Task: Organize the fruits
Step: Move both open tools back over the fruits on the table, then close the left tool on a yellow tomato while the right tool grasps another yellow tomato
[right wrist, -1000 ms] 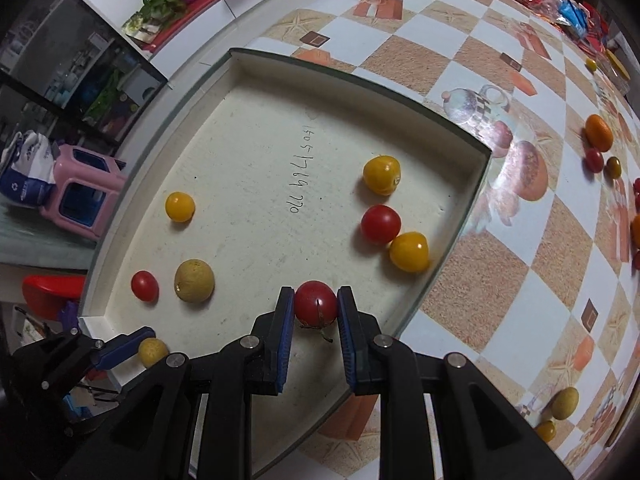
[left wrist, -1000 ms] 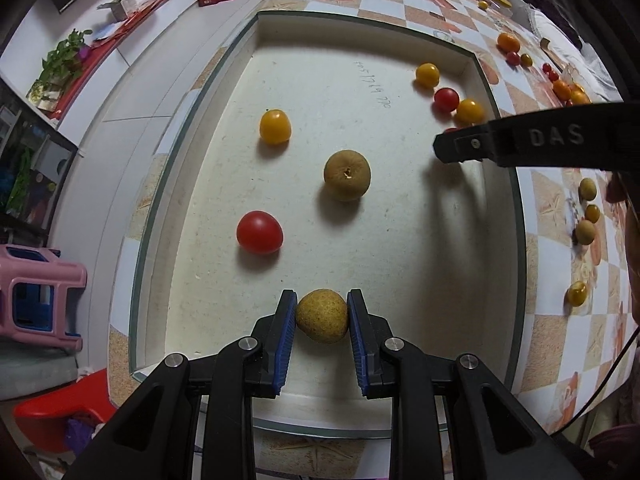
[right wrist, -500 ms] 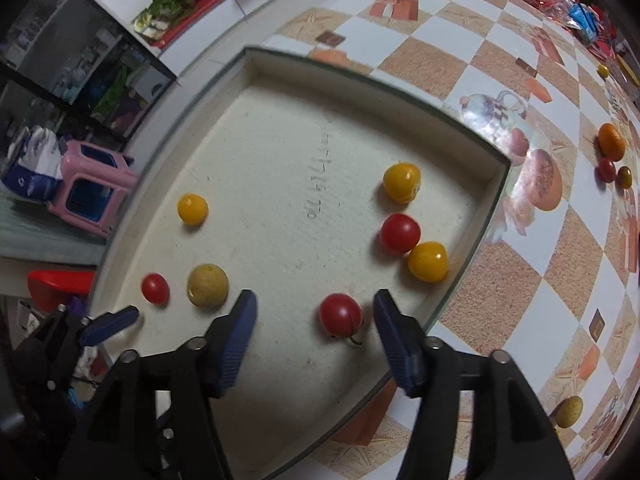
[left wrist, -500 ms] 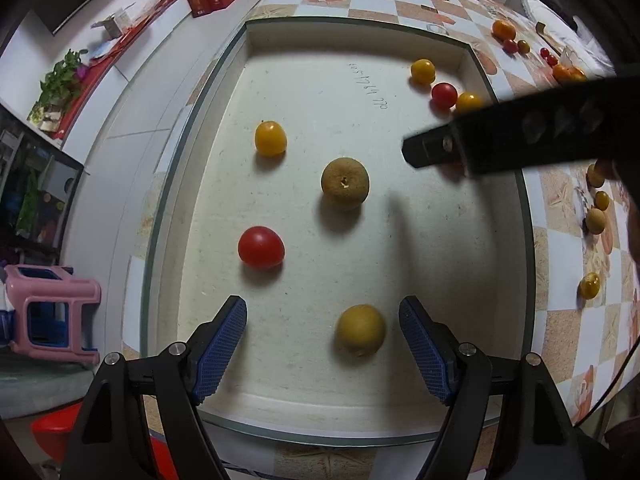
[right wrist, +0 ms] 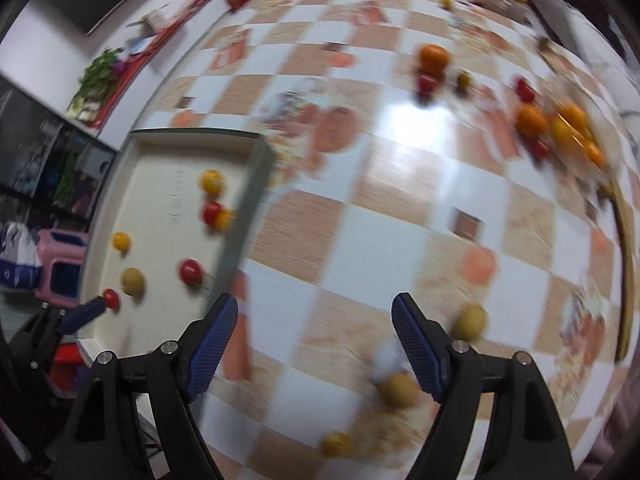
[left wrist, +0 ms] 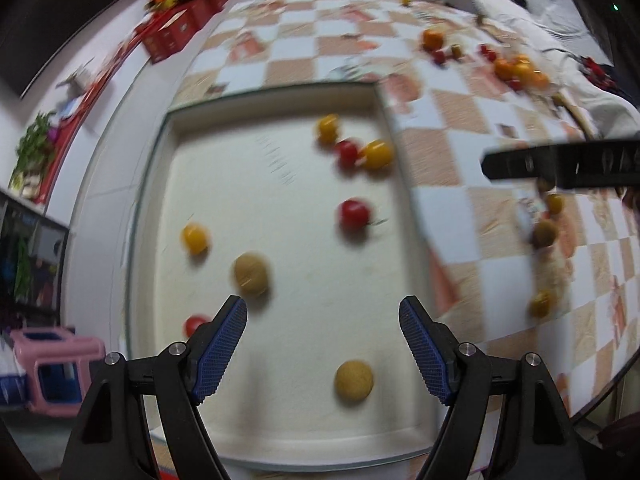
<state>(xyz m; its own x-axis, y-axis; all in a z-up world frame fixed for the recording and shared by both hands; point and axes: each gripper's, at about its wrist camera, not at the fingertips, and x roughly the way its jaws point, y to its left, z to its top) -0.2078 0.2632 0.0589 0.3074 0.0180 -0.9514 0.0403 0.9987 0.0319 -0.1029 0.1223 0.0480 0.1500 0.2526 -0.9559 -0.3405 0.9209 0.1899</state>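
Observation:
A white tray (left wrist: pixel 272 92) holds several fruits, all blurred by motion. My left gripper (left wrist: pixel 322 312) hovers open over the tray's near end. A brown round fruit (left wrist: pixel 354 380) lies loose on the tray floor between its arms, clear of the pads. Another brown fruit (left wrist: pixel 251 273) and a red tomato (left wrist: pixel 354 214) lie farther in. My right gripper (right wrist: pixel 316 308) hangs over the checkered tablecloth (right wrist: pixel 400 160) just right of the tray (right wrist: pixel 240 220), its jaws opening with nothing between them. A brown fruit (right wrist: pixel 471 322) lies beside its right finger.
Loose fruits dot the tablecloth: an orange (right wrist: pixel 434 58), more oranges (right wrist: pixel 530 120), a brown fruit (right wrist: pixel 400 390), a yellow one (right wrist: pixel 336 444). Red boxes (left wrist: pixel 176 28) stand at the far left. A pink stool (left wrist: pixel 52 368) sits below the table edge.
Both grippers opened: the left let go of the brown fruit, the right of the red tomato, both now lying in the tray. Both rose and swung right; the right one left the tray.

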